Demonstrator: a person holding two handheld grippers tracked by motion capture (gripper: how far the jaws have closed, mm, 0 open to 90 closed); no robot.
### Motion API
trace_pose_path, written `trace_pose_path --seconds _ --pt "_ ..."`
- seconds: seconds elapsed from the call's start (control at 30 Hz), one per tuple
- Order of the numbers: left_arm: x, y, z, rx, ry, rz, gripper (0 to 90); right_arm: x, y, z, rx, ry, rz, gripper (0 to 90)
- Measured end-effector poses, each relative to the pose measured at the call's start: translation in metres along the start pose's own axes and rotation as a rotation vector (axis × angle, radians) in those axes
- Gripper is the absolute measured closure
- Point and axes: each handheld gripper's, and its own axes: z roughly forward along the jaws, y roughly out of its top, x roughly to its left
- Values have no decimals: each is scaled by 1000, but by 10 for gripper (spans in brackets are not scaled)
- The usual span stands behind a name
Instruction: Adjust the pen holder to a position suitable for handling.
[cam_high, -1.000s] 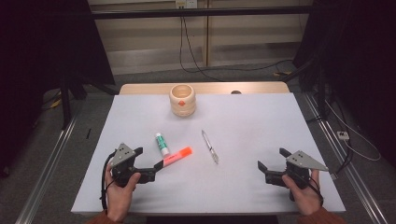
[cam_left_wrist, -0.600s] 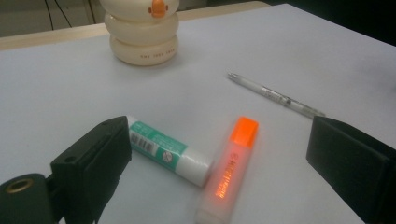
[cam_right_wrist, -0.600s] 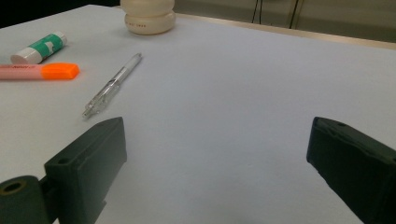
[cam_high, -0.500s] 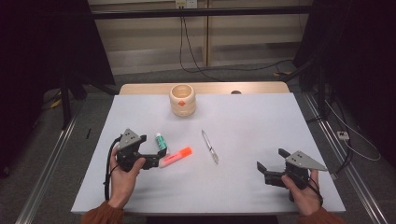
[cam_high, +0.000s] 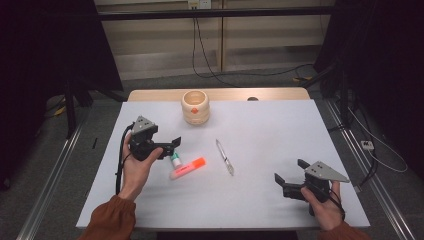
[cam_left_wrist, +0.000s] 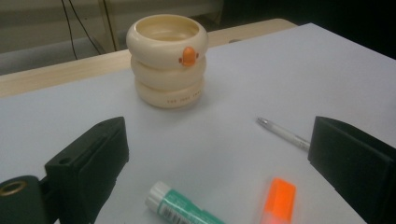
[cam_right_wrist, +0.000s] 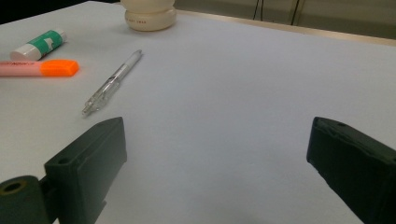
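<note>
My left gripper (cam_high: 169, 147) is open and hovers just above the table at the left. A green-and-white glue stick (cam_high: 175, 160) lies right under its jaws. In the left gripper view the glue stick (cam_left_wrist: 182, 210) and an orange highlighter (cam_left_wrist: 279, 200) lie between the wide-apart jaws, low in the frame. The highlighter (cam_high: 187, 168) touches or nearly touches the glue stick. A clear pen (cam_high: 224, 157) lies in the middle of the table. My right gripper (cam_high: 290, 171) stands open near the front right with nothing between its jaws, and bare table lies ahead of it (cam_right_wrist: 217, 163).
A cream ring-shaped cup with an orange mark (cam_high: 195, 106) stands at the back centre of the white table (cam_high: 280, 125). A wooden strip (cam_high: 225, 94) edges the table's far side. Cables run over the floor behind it.
My left gripper has moved forward, away from the person, and now sits over the glue stick. The right gripper and the things on the table have stayed put.
</note>
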Motion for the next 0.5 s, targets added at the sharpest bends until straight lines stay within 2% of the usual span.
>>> trace_pose_path --seconds 0.13,0.23,0.33,0.4,0.5 --pt "5 12 9 -5 23 6 45 0 0 0 -1 1 0 45" --pt "8 20 19 -2 14 -5 39 0 0 0 4 3 0 45" --pt "8 29 29 16 18 15 44 0 0 0 4 7 -1 45" --pt "8 34 34 5 7 27 42 0 0 0 5 10 -4 45" --pt "12 42 43 3 15 26 45 -1 0 1 5 11 -3 45"
